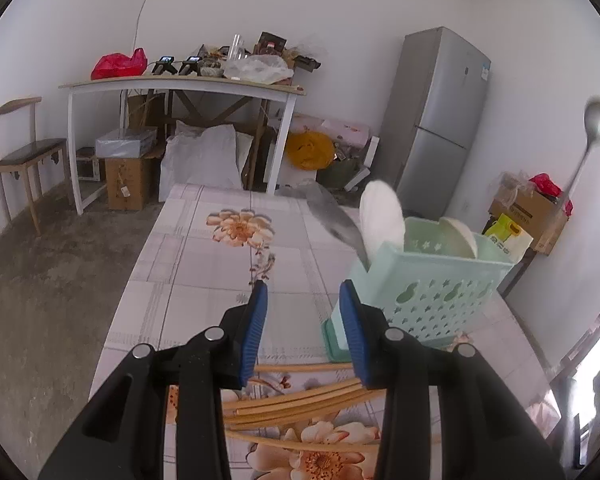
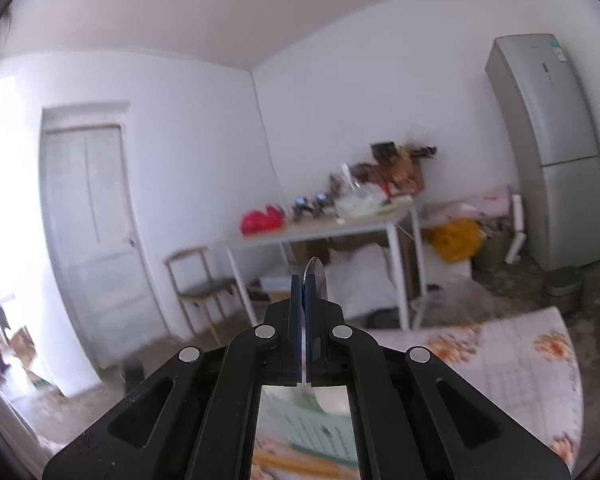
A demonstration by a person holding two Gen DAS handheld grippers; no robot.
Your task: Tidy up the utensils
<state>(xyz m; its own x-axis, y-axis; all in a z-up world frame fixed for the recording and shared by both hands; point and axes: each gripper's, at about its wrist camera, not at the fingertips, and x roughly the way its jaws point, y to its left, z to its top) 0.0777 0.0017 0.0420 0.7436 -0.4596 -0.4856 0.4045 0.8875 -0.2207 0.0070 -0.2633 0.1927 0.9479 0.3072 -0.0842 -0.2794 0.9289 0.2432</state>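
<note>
My left gripper (image 1: 303,300) hangs over the flowered counter (image 1: 204,256) with its blue pads (image 1: 256,332) apart and nothing between them. Directly under it and toward me lies a loose bundle of wooden chopsticks (image 1: 300,404), untouched. Just to the right of its right finger stands the pale green utensil basket (image 1: 428,300), already holding a white flat spoon (image 1: 382,216), a grey utensil (image 1: 336,220) leaning out to the left, and another white piece (image 1: 458,236) behind.

My right gripper (image 2: 305,284) is pressed together on a metal spoon (image 2: 318,276), gripped at the bowl, which pokes out just beyond the fingertips. From the left camera I see that spoon (image 1: 594,128) high up and well to the right of the left gripper, above the basket, handle dangling downward.
</note>
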